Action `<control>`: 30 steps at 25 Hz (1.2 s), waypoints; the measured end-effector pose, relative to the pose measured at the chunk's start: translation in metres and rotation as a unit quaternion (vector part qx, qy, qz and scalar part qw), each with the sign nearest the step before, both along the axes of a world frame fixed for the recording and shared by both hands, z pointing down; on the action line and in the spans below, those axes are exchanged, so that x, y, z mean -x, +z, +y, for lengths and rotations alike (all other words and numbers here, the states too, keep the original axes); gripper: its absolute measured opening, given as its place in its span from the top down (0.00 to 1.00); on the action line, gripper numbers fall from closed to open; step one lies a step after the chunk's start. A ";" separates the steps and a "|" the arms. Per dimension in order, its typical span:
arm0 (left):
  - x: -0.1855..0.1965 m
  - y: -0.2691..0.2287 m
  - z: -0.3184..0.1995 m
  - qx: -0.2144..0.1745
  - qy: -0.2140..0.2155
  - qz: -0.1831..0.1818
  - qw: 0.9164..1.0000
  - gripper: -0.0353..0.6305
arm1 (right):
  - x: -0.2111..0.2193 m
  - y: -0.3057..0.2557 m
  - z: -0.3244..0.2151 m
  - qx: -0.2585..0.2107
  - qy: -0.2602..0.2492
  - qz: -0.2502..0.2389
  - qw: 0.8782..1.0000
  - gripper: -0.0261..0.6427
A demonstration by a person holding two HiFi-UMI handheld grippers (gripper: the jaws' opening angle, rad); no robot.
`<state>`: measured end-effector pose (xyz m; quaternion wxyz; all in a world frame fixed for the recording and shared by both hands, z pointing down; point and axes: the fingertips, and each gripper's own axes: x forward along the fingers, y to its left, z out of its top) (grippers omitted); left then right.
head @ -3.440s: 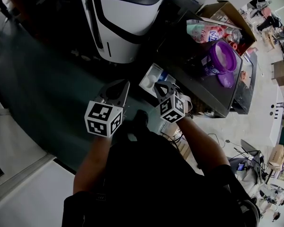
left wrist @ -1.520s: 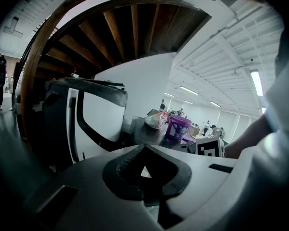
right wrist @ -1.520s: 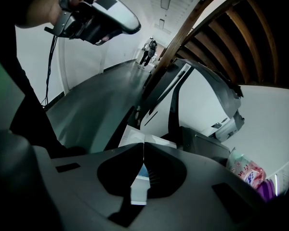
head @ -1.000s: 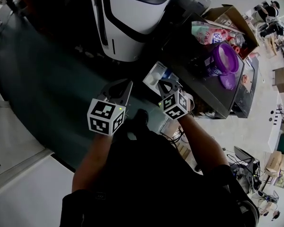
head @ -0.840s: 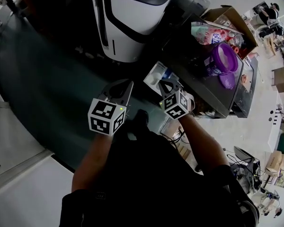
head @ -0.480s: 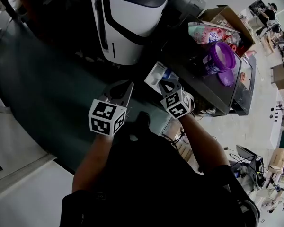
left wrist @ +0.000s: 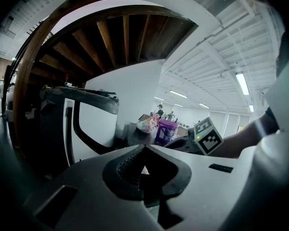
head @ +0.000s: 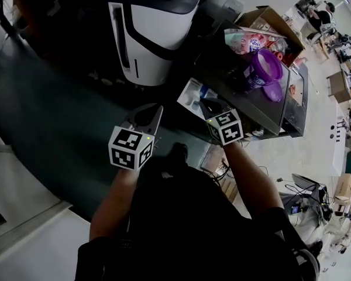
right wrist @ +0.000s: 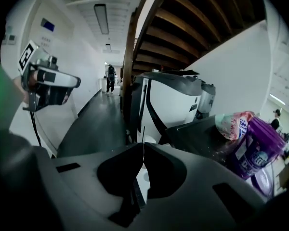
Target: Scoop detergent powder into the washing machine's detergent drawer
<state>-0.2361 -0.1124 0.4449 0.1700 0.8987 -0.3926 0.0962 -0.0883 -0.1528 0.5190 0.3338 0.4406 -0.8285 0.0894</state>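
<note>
Dark floor (head: 47, 116) beneath white washing machine (head: 155, 34) (purple tub (head: 264, 68) on black counter (head: 240, 101))

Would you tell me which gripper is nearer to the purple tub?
Right. The right gripper hangs lower left of the purple tub; the left gripper is farther out on that side.

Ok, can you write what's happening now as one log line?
left gripper: jaws shut, empty | right gripper: jaws shut, empty | purple tub: untouched | scooping: not begun
</note>
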 end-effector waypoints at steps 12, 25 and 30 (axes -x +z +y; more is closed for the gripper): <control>-0.029 -0.005 -0.006 0.001 0.024 0.015 1.000 0.94 | -0.040 -0.032 0.002 0.018 0.070 -0.166 0.984 0.93; -0.140 -0.020 -0.038 -0.008 0.037 -0.015 0.999 0.94 | -0.141 -0.079 0.003 0.001 0.078 -0.322 0.943 0.93; -0.187 -0.033 -0.045 -0.016 0.030 -0.023 0.999 0.94 | -0.190 -0.103 0.004 -0.007 0.071 -0.386 0.920 0.93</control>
